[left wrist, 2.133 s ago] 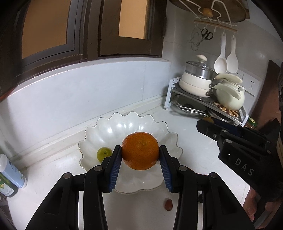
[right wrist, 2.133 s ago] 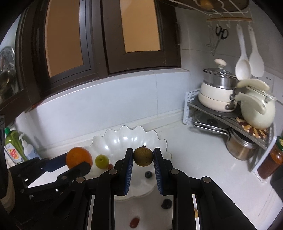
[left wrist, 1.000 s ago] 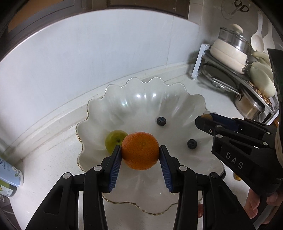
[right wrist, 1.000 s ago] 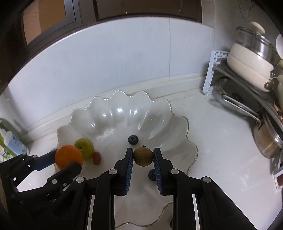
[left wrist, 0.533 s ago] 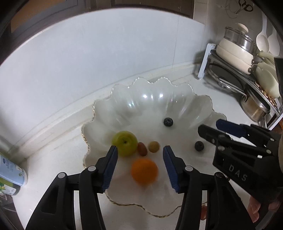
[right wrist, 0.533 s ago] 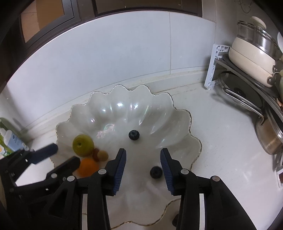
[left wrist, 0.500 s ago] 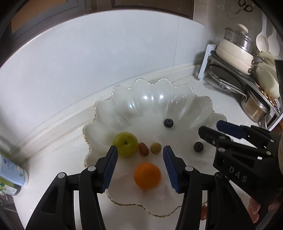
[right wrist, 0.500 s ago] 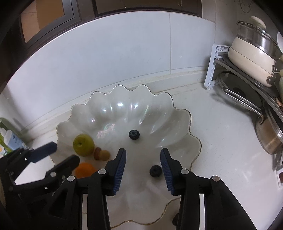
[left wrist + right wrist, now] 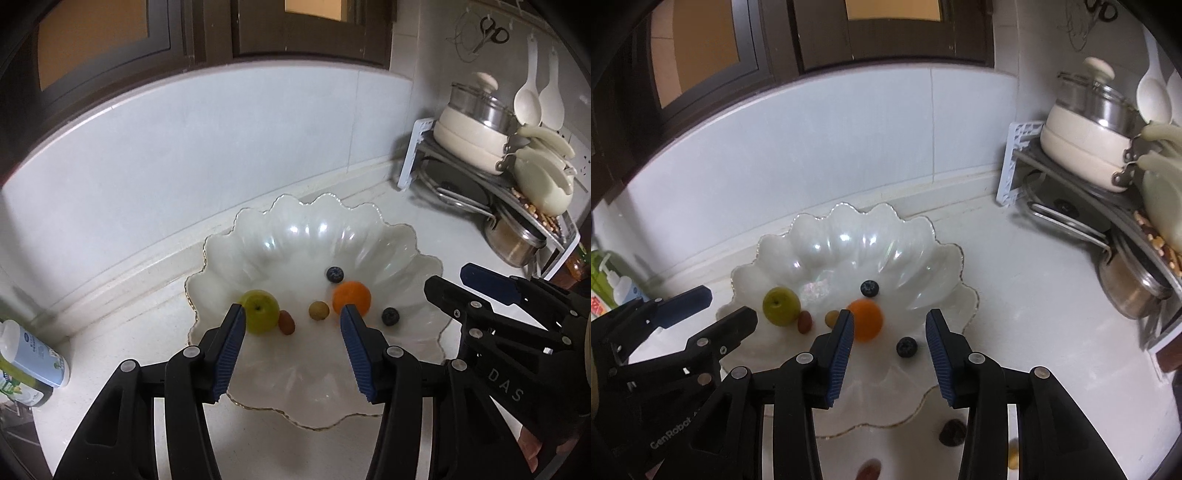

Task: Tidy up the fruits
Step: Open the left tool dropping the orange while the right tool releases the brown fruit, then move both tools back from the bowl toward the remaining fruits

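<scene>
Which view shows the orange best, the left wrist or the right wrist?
The left wrist view: the orange lies sharp in the bowl, only its lower edge hidden by a jaw of the left gripper. In the right wrist view the orange is blurred and partly hidden behind a jaw of the right gripper.

Two blueberries [image 9: 334, 274], one orange [image 9: 351, 297], one green apple [image 9: 260, 311].
</scene>
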The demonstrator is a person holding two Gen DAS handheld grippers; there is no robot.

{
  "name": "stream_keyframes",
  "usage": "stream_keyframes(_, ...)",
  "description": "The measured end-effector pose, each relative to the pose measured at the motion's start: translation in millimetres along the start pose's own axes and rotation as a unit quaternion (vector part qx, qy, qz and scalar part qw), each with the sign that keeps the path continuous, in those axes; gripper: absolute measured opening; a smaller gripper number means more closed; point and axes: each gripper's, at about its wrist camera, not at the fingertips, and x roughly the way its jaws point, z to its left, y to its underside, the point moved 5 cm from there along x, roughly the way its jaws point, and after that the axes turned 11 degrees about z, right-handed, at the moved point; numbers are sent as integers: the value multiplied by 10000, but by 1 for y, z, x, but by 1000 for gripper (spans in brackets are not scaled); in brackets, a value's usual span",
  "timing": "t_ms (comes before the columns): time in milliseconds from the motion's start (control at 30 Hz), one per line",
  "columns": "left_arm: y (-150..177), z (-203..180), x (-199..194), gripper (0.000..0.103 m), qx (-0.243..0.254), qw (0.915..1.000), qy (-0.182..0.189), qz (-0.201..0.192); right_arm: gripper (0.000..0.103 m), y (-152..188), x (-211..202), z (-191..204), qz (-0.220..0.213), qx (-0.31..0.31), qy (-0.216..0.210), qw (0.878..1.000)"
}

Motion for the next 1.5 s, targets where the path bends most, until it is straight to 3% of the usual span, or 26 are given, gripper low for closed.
stream_keyframes(967,38,-58,-108,55,363,9940,448,-925,42,58,-129,-41,-1090,352,282,9930)
stream_keyframes(1233,54,-69,-121,55,508,9920,521,-1031,42,79,-151,-48,-1290,472,442,9895)
stream_keyframes(1500,73,-81,-117,55,688,9918,564,-921,42,102,-151,-52,-1195,566,463,9901)
